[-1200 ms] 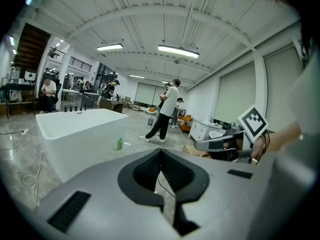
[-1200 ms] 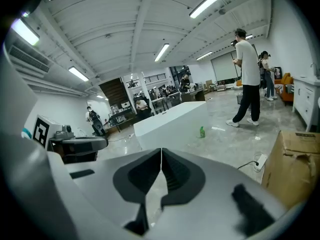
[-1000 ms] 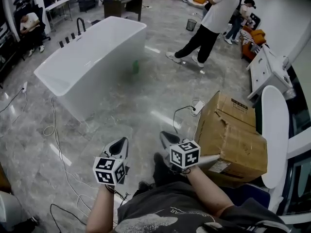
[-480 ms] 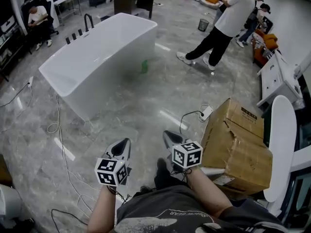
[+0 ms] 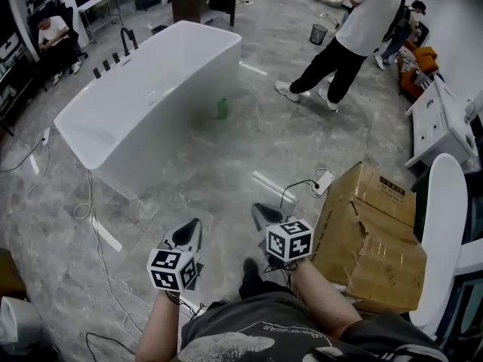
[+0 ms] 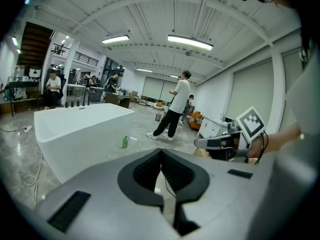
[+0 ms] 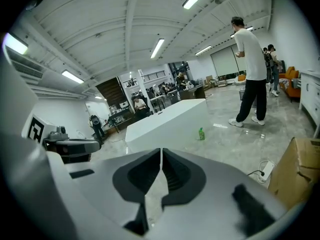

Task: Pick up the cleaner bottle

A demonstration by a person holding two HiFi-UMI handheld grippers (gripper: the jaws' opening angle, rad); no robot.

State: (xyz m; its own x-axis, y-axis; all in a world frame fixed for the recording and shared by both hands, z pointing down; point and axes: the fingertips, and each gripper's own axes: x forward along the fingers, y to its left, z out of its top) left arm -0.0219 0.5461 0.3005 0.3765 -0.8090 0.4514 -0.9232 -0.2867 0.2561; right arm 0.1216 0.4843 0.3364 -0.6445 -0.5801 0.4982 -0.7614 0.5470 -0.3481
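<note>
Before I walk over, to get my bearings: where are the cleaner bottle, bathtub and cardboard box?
cleaner bottle (image 5: 221, 109): head view, green body.
bathtub (image 5: 162, 134): head view, near wall.
cardboard box (image 5: 366, 228): head view, broad face.

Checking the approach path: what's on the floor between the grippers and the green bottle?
Head view: bare grey floor from left gripper and right gripper to the green bottle.

The head view looks forward and steeply down from the person's head, with the left gripper (image 5: 189, 231) and right gripper (image 5: 262, 216) close below it. Each gripper view sits low, facing along its own jaws across the floor. All three views share the far-off white bathtub (image 5: 151, 89) and the green bottle (image 5: 222, 108) beside it.
</note>
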